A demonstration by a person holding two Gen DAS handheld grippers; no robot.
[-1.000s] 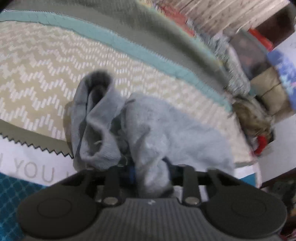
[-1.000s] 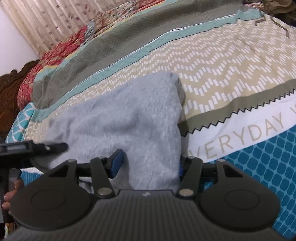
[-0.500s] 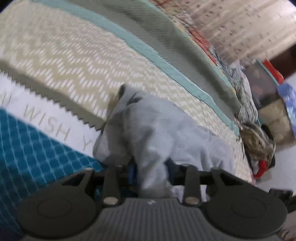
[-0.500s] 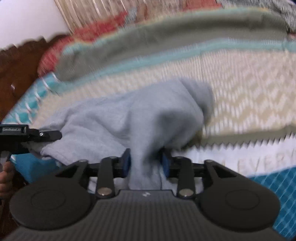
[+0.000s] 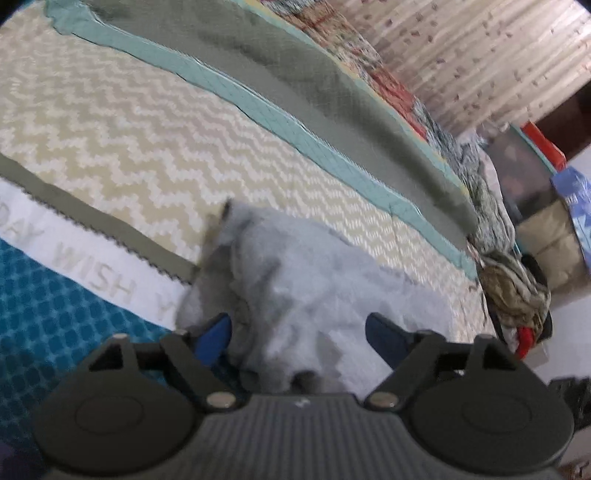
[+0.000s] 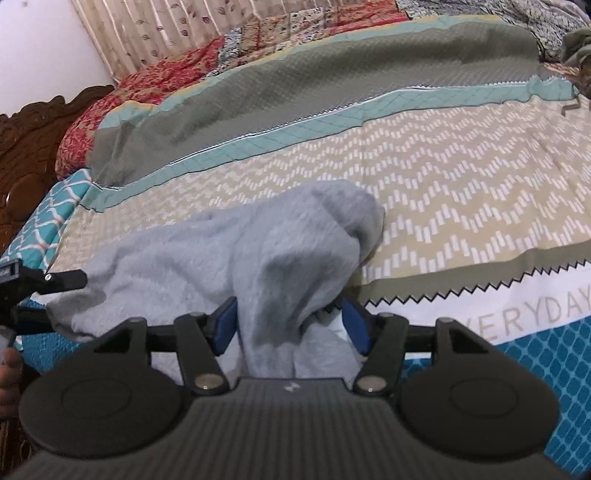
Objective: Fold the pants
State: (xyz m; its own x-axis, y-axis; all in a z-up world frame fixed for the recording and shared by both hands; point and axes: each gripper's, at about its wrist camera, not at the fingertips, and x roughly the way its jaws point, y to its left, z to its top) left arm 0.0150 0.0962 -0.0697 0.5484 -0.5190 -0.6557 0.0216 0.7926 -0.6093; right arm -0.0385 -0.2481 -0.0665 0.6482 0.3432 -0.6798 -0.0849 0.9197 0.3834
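Light grey pants (image 5: 306,280) lie bunched on the patterned bedspread (image 5: 122,147). In the left wrist view my left gripper (image 5: 299,332) is opening, its blue pads (image 5: 212,338) spread wide and clear of the cloth that lies loose between them. In the right wrist view the same grey pants (image 6: 236,254) form a hump in front of my right gripper (image 6: 290,325). Its jaws are opening too; a fold of cloth runs between the blue pads (image 6: 354,325), touching the left one while the right one stands apart from it. The left gripper's tip (image 6: 55,280) shows at that view's left edge.
The bedspread (image 6: 443,192) has zigzag, green and teal bands and printed letters near its front edge. A pile of clothes (image 5: 517,288) and boxes (image 5: 546,236) lie past the bed's far end. A carved wooden headboard (image 6: 29,140) and a curtain (image 6: 184,26) stand behind.
Both grippers, shut on the grey pants before, have spread their jaws and let the cloth go. The lifted fold has sunk onto the bed. Both views have shifted across the bedspread.
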